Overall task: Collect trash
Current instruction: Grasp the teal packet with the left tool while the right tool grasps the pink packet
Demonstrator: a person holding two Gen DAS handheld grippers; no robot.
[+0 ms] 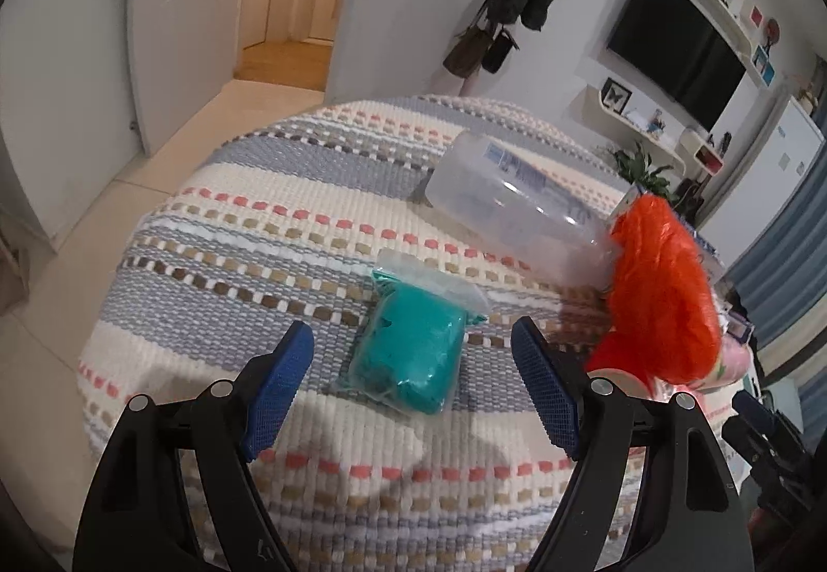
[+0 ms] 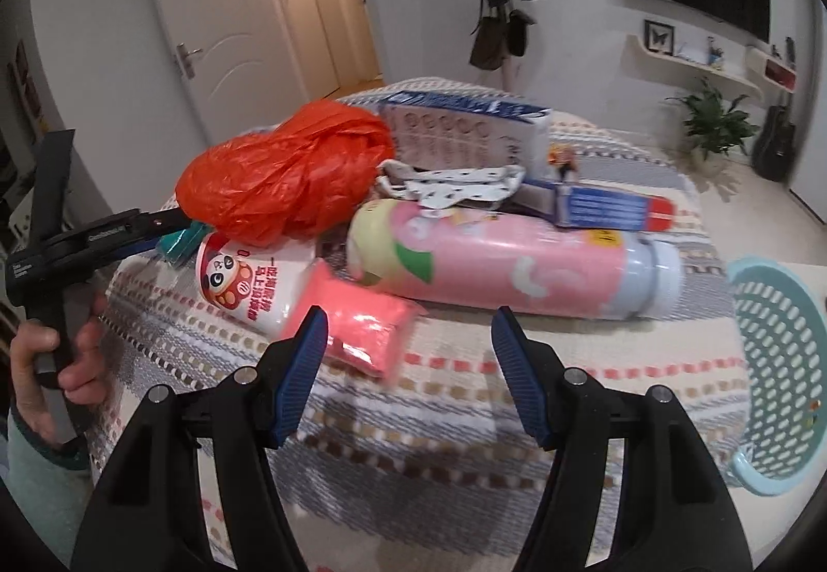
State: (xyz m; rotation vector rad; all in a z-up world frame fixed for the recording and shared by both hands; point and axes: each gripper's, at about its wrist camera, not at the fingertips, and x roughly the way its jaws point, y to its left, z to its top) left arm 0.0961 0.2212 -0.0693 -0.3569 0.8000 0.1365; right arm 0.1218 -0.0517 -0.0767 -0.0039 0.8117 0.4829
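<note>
The left wrist view looked down close over the woven cloth (image 1: pixel 217 220), facing a doorway. The right wrist view sat lower, level with the trash, facing the same doors. Both views shared the orange bag (image 1: pixel 667 293) (image 2: pixel 289 174) and that cloth (image 2: pixel 517 381).

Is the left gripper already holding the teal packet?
No, the left gripper is open, its jaws wide on either side of the teal packet, which lies on the striped cloth.

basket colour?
Light blue basket, perforated walls; shows best in the right wrist view.
</note>
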